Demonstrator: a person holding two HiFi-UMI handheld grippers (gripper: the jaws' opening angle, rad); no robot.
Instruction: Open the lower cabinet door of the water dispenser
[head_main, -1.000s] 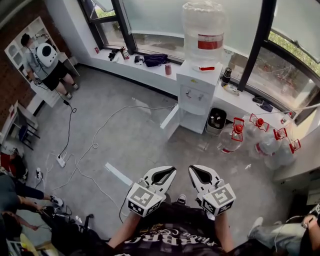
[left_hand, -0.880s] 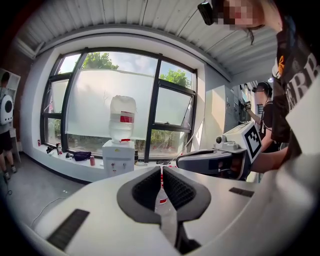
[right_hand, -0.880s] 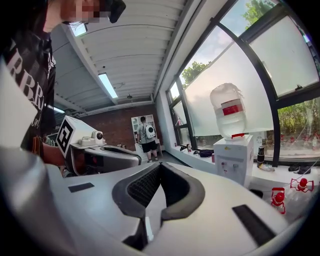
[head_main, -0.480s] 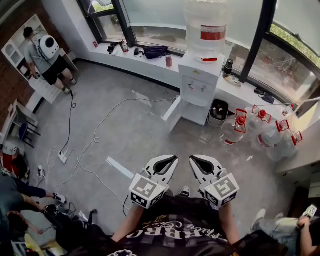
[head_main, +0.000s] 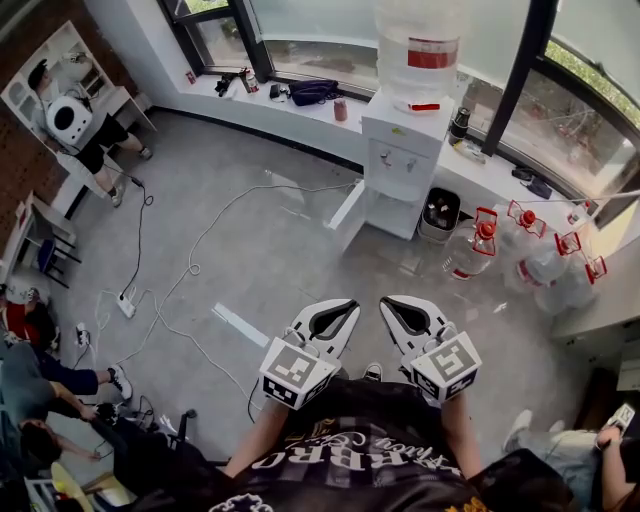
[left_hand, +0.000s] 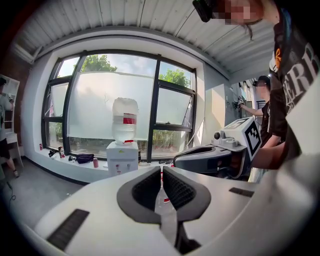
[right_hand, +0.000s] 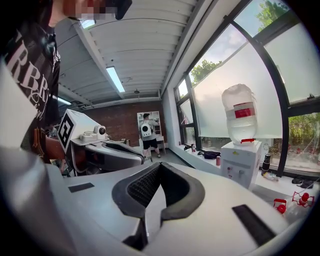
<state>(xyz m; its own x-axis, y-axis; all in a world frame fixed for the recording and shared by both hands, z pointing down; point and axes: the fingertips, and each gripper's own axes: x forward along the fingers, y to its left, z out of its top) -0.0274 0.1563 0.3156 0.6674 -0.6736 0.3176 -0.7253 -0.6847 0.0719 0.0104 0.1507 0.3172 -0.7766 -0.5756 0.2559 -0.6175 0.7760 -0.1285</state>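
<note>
The white water dispenser (head_main: 405, 160) stands against the window ledge with a large clear bottle (head_main: 420, 45) on top. Its lower cabinet door (head_main: 343, 217) is swung out to the left, away from the body. Both grippers hang side by side close to my body, far from the dispenser across bare floor. My left gripper (head_main: 345, 306) is shut with nothing between its pads. So is my right gripper (head_main: 390, 303). The dispenser (left_hand: 122, 157) shows small beyond the shut left gripper (left_hand: 161, 169). In the right gripper view the dispenser (right_hand: 240, 162) lies right of the right gripper (right_hand: 159, 165).
White cables (head_main: 200, 255) and a power strip (head_main: 125, 303) lie on the grey floor at the left, with a white strip (head_main: 238, 325) nearer me. Several spare bottles (head_main: 530, 270) and a black bin (head_main: 438, 212) sit right of the dispenser. People stand at the far left (head_main: 65, 115).
Both grippers stay shut and side by side, shifted only slightly. The dispenser's door stands out as before. The person at the far left shelf has turned round.
</note>
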